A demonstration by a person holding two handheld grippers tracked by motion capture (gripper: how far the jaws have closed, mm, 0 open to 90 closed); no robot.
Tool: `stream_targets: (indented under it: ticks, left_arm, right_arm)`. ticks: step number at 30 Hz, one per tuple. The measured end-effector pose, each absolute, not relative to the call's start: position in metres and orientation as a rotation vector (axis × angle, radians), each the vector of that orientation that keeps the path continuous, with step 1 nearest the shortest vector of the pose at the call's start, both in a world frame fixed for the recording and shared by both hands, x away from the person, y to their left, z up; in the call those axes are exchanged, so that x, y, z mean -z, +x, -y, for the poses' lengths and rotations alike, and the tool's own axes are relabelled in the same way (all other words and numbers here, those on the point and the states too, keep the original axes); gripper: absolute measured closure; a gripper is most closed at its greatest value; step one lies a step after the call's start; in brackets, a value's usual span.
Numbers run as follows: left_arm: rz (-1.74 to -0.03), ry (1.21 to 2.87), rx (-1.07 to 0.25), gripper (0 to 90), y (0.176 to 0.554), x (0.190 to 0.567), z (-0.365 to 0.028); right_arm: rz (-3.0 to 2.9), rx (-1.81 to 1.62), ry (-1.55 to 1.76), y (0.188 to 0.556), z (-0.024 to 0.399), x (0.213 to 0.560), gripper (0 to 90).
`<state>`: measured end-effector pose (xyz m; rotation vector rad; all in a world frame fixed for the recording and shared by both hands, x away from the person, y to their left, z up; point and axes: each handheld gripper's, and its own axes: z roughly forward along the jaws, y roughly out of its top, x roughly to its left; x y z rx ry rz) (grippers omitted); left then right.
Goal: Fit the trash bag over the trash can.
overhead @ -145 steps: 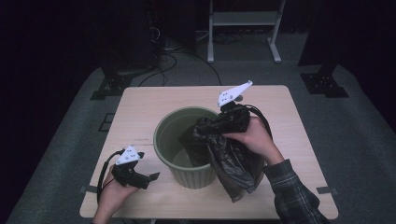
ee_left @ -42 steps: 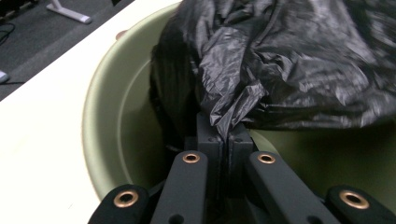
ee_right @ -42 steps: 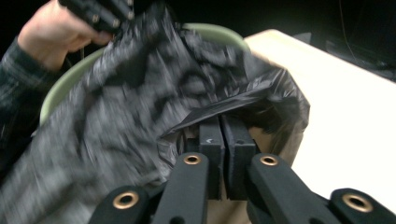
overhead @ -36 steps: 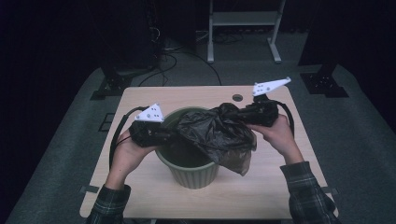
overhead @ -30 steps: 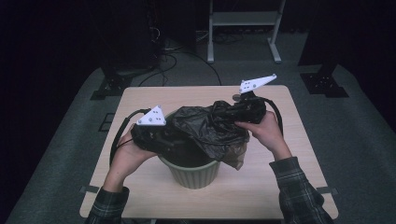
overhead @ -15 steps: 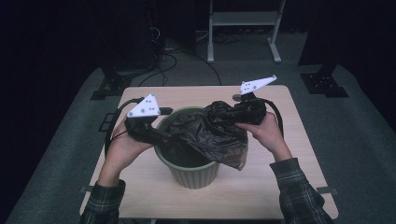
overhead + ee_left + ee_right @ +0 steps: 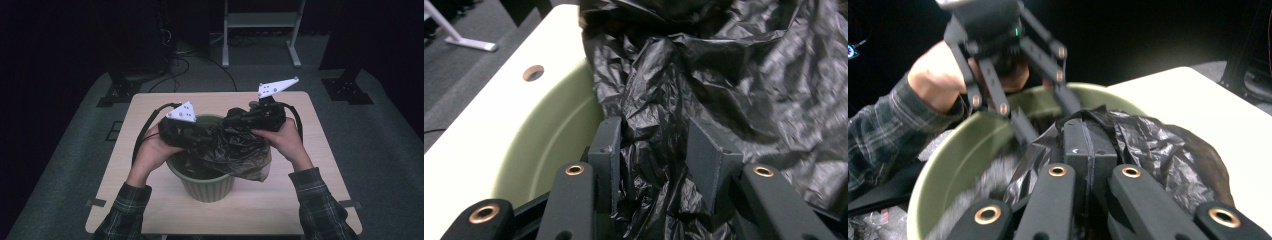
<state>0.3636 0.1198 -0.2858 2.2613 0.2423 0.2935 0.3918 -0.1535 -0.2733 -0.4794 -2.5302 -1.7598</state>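
Note:
A crumpled black plastic bag (image 7: 225,145) hangs over the mouth of a green bin (image 7: 207,186) at the middle of the table. My right gripper (image 7: 246,118) is shut on the bag's right edge, and its pads (image 7: 1088,142) pinch a fold of bag (image 7: 1158,150) above the bin's rim (image 7: 963,145). My left gripper (image 7: 192,132) reaches in from the left. Its jaws have just been closing, with bunched bag (image 7: 724,75) between the pads (image 7: 710,155). The pads still stand apart around it. The left gripper (image 7: 1045,119) also faces the right gripper view across the bin.
The bin stands on a light wooden table (image 7: 310,150) with a round cable hole (image 7: 533,72) near its far edge. Cables (image 7: 175,60) lie on the grey floor behind, beside a metal stand (image 7: 260,30) and black stand feet (image 7: 347,90).
My left gripper has swung right, from beside the bin's left rim onto the bag's left edge, and its jaws have narrowed around the plastic. My right gripper keeps its hold in place.

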Motion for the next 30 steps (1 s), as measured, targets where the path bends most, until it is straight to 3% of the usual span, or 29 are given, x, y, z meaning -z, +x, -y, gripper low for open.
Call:
stream_targets:
  ticks: [9,17,23,30]
  left_arm:
    - [-0.224,2.317,-0.328,57.7,0.359,0.291,-0.109]
    - [-0.263,2.196,-0.418,36.7,0.346,0.283,-0.124]
    - [-0.271,2.133,-0.45,37.2,0.341,0.27,-0.133]
    - [-0.292,2.098,-0.414,46.2,0.347,0.266,-0.131]
  right_arm:
    - [2.477,1.823,-0.417,0.394,0.121,0.258,90.0]
    - [2.511,1.814,-0.481,0.399,0.105,0.261,90.0]
    - [2.518,1.776,-0.49,0.4,0.104,0.27,90.0]
    - [2.52,1.766,-0.489,0.398,0.106,0.272,90.0]
